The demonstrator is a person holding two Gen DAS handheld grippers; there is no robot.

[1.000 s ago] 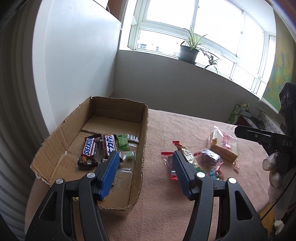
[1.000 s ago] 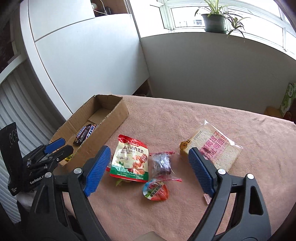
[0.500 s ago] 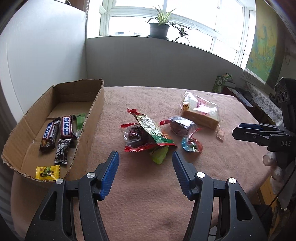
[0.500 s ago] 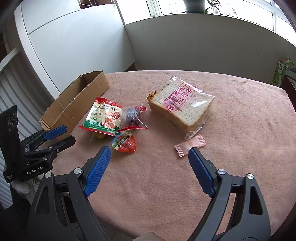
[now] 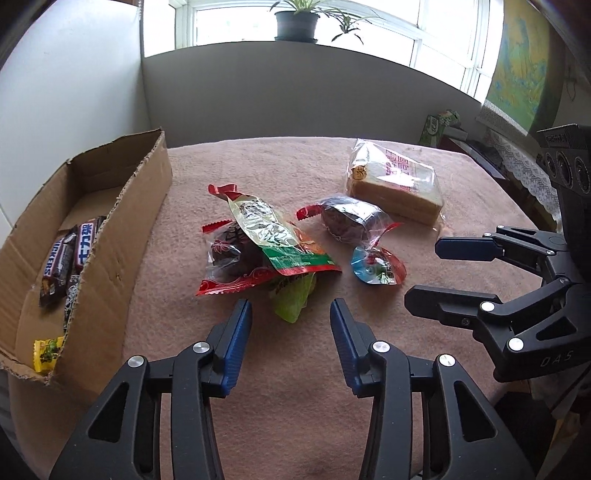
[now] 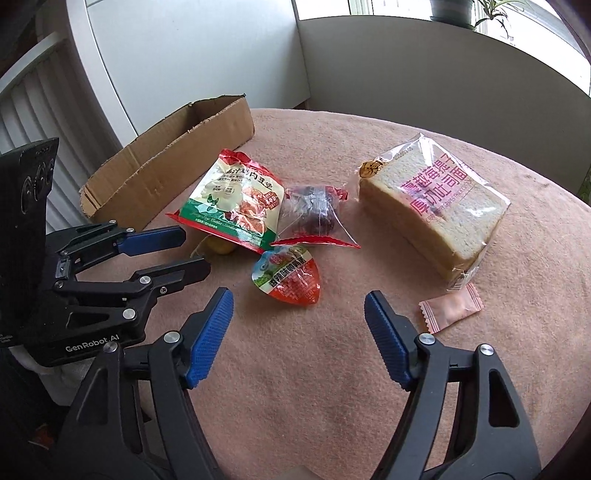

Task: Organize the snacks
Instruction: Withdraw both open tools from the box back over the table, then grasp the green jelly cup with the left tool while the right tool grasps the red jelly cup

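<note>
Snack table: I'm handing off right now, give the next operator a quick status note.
Left gripper: closing, nothing between the fingers, just short of the green packet.
Right gripper: closing, empty, near the small heart-shaped pack.
Done: chocolate bars and a yellow candy lie in the cardboard box.
Left on the table: red-green pouch, two clear dark-snack packs, bread, pink candy.

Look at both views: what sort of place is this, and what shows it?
Probably a room in a home: a cloth-covered table with snacks beside a cardboard box, a potted plant on the window ledge, and a map on the wall.
</note>
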